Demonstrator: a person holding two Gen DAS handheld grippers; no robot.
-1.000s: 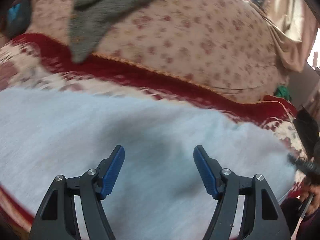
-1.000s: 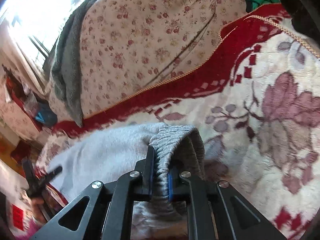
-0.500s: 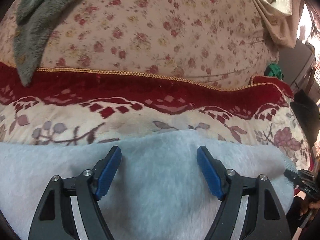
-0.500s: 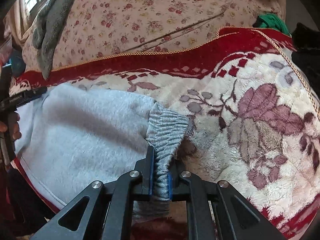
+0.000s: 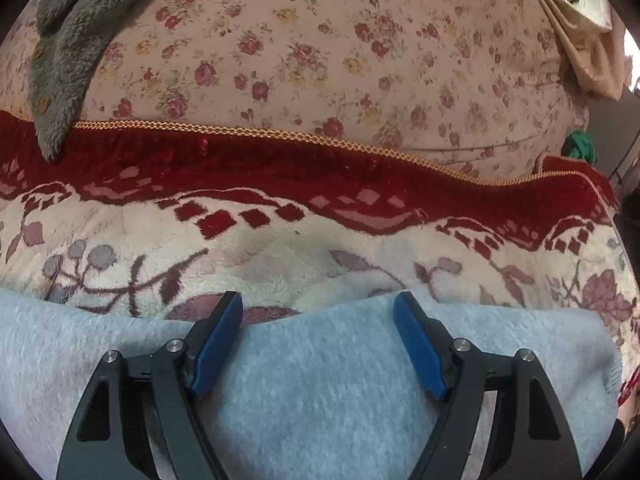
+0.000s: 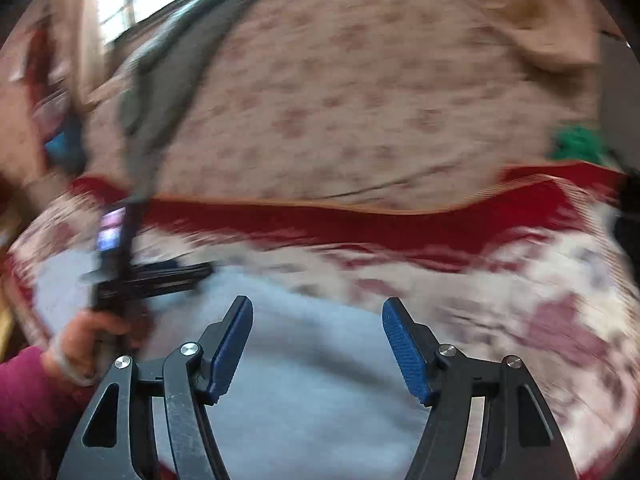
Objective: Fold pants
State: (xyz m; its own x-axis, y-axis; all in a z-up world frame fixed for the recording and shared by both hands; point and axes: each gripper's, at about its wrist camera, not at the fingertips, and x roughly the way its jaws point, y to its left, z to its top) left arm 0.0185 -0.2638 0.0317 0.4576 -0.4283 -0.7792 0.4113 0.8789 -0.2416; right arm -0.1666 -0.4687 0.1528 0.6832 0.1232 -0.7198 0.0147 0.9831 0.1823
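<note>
i see the grey pants point(image 5: 320, 392) lying flat on the floral blanket point(image 5: 280, 248), long axis running left to right, far edge just ahead of my left gripper point(image 5: 318, 344), whose jaws are spread and empty. my right gripper point(image 6: 318, 344) is opening above the cloth, pinching nothing. no containers in sight.

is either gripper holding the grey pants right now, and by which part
Nothing is held. The left gripper is open above the light grey fleece pants, nothing pinched. The right gripper is opening, its fingers apart with no cloth between them.
</note>
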